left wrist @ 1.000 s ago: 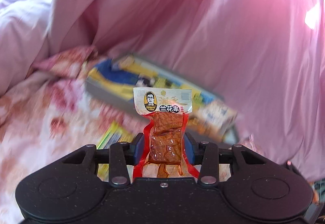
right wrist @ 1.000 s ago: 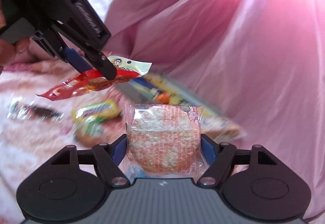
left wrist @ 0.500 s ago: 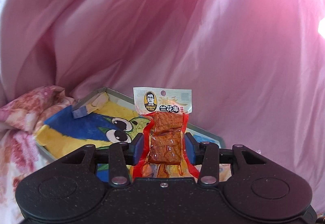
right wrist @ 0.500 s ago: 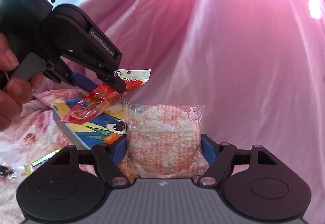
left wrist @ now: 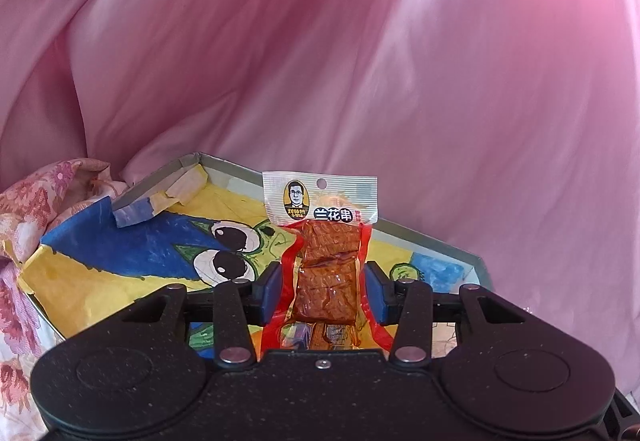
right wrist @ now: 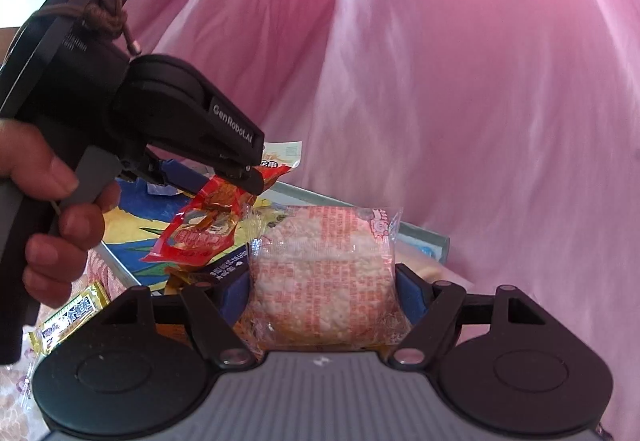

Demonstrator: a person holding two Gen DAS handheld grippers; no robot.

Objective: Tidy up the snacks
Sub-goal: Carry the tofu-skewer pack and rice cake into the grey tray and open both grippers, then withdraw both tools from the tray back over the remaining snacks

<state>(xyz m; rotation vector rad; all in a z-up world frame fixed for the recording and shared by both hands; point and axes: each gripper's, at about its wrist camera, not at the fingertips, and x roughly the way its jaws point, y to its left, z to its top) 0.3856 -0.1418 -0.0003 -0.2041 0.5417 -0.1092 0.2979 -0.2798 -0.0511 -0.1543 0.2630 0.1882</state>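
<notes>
My left gripper (left wrist: 323, 295) is shut on a red packet of brown tofu snack (left wrist: 326, 253), held upright over a shallow grey tray (left wrist: 440, 241) lined with a yellow and blue cartoon drawing. My right gripper (right wrist: 323, 295) is shut on a clear-wrapped round rice cracker (right wrist: 324, 273), held above the same tray (right wrist: 424, 235). In the right wrist view the left gripper (right wrist: 240, 177) shows at upper left, in a hand, with the red packet (right wrist: 208, 229) hanging just left of the cracker.
A pink cloth (left wrist: 360, 61) rises behind and to the right of the tray. A floral cloth (left wrist: 24, 241) lies at the left. A yellow-green wrapped snack (right wrist: 68, 319) lies on it outside the tray's left edge.
Both grippers have moved forward with their snacks, from over the floral cloth to over the tray. The loose snacks on the cloth have dropped out of view.
</notes>
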